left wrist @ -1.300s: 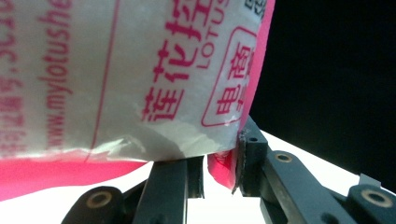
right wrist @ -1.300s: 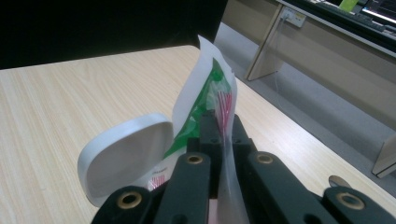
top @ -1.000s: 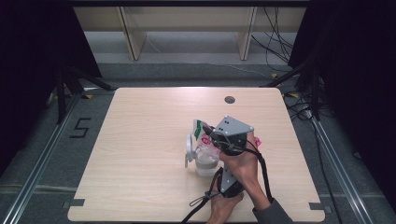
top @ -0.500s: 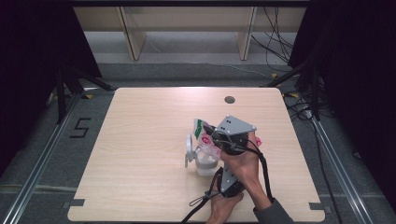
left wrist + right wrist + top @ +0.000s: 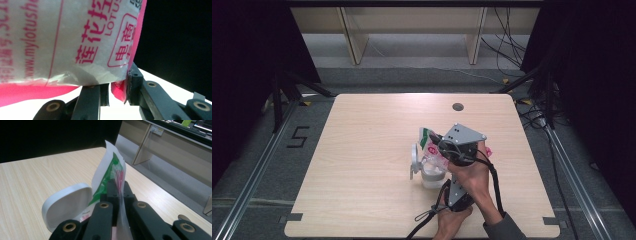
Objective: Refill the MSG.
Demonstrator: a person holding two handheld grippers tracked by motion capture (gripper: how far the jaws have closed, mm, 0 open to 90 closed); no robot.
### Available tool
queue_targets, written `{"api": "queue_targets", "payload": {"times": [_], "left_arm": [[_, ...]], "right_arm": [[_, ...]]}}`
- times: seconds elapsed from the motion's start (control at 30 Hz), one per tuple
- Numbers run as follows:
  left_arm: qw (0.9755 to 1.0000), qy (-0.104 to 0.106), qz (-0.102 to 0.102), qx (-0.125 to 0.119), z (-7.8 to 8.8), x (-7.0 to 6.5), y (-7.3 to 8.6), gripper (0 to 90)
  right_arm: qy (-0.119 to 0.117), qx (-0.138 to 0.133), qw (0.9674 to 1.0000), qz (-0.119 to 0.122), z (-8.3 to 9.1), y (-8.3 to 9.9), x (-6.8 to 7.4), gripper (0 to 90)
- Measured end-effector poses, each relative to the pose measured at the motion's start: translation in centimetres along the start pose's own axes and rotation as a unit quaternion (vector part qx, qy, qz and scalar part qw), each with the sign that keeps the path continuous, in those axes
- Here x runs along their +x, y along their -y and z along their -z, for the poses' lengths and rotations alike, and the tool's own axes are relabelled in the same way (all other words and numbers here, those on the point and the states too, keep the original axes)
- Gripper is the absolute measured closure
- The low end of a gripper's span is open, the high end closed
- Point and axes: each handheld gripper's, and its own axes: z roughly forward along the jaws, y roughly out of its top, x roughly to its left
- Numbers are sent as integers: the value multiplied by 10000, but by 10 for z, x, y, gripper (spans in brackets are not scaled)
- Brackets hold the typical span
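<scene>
A soft white pack (image 5: 428, 137) printed in pink and green stands over a pale tub (image 5: 432, 176) near the table's middle front. The tub's white lid (image 5: 414, 159) is flipped up on its left side. My right gripper (image 5: 117, 185) is shut on the pack's top edge, with thin film pinched between its jaws; the lid (image 5: 65, 206) stands just left of them. In the high view the right gripper (image 5: 443, 145) shows under its grey plate. My left gripper (image 5: 118, 87) is shut on the pack's (image 5: 65, 42) pink lower edge, below the right hand.
The light wooden table (image 5: 362, 130) has a round cable hole (image 5: 457, 106) at the back. Black cables (image 5: 427, 220) trail off the front edge. Wooden shelf legs (image 5: 354, 45) stand on the floor beyond the table. Dark curtains flank both sides.
</scene>
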Motion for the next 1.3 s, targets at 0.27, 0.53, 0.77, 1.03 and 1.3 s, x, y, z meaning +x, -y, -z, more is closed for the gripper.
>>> {"api": "queue_targets", "payload": {"times": [0.27,0.53,0.77,1.03,1.3], "left_arm": [[10000,4,28,-8,0,0,0,759],[10000,-2,58,-12,0,-1,0,759],[10000,32,64,-26,-1,-1,0,759],[9999,41,95,-24,-1,-1,0,759],[9999,-2,100,-45,-1,-2,-1,759]], "right_arm": [[13,72,10000,-59,-1,0,2,899],[18,64,10000,-67,-1,0,2,899],[14,69,10000,5,-1,0,2,899],[32,66,10000,52,-2,1,0,899],[15,75,10000,57,-2,-1,2,899]]}}
